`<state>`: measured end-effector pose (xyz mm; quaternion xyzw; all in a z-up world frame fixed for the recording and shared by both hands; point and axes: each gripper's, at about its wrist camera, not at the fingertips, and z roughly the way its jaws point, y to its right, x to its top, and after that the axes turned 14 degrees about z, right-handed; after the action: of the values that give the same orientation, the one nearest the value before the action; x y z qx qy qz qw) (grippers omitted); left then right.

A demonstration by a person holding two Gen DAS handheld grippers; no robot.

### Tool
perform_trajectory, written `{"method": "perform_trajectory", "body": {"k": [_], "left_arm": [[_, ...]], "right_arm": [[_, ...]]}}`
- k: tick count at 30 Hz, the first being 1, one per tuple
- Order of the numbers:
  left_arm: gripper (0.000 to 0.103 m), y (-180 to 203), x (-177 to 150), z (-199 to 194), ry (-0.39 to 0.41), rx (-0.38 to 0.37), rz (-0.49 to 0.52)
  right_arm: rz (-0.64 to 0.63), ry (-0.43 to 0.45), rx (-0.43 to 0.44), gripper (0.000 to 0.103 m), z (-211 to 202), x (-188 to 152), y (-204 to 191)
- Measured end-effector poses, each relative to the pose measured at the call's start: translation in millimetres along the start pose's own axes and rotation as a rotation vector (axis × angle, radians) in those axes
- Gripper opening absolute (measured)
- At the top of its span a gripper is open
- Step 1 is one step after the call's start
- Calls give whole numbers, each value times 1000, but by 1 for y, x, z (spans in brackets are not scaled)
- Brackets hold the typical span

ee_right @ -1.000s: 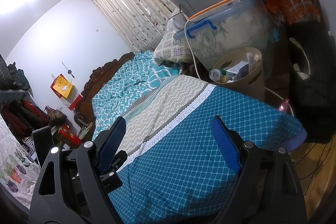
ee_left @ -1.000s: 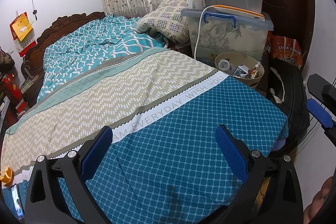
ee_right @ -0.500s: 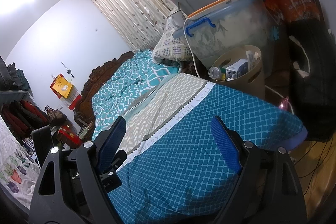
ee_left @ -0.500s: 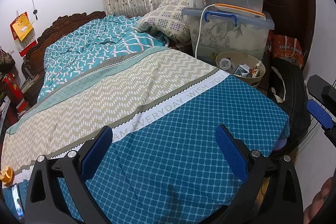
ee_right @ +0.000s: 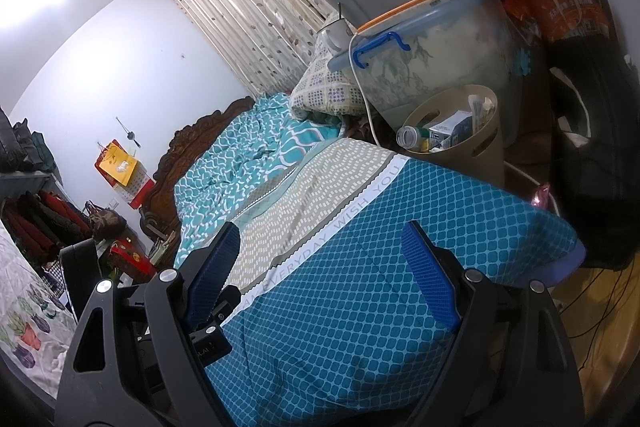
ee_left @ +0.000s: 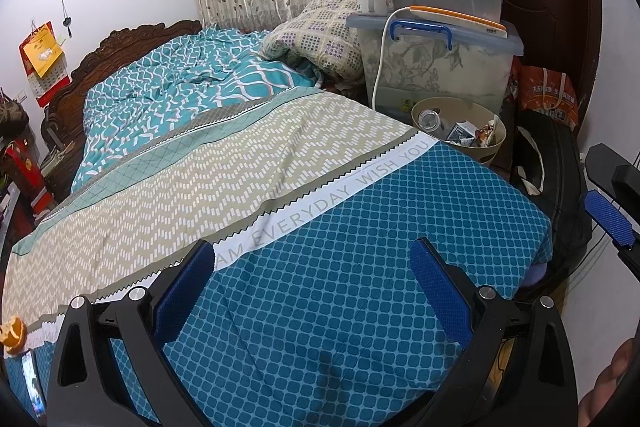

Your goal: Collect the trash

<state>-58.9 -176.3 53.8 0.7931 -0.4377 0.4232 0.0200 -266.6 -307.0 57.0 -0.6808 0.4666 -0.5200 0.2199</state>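
Black gripper [ee_left: 312, 291], blue ridged pads [ee_left: 442, 293]

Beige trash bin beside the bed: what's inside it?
In the beige trash bin: a clear plastic bottle lying at the near rim, a small printed carton and crumpled wrappers. Anything beneath that top layer is covered, and the bin's bottom is hidden.

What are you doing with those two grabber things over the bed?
A person is tidying up trash with a gripper in each hand. Right now the left gripper and right gripper both hover over the blue end of the bedspread, fingers wide open and holding nothing. The beige trash bin beside the bed already has a bottle, a small carton and wrappers in it. An orange peel lies at the near left edge of the bed, not picked up yet.
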Motion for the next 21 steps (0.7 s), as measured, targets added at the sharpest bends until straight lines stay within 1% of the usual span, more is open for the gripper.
{"method": "perform_trajectory", "body": {"k": [10, 15, 21], "left_arm": [[94, 0, 1, 0, 0, 0, 1], [94, 0, -5, -1, 19, 4, 11], [94, 2, -6, 1, 10, -16, 13]], "right_arm": [[0, -1, 0, 83, 0, 0, 0], [1, -1, 0, 83, 0, 1, 0], [3, 1, -1, 84, 1, 0, 1]]}}
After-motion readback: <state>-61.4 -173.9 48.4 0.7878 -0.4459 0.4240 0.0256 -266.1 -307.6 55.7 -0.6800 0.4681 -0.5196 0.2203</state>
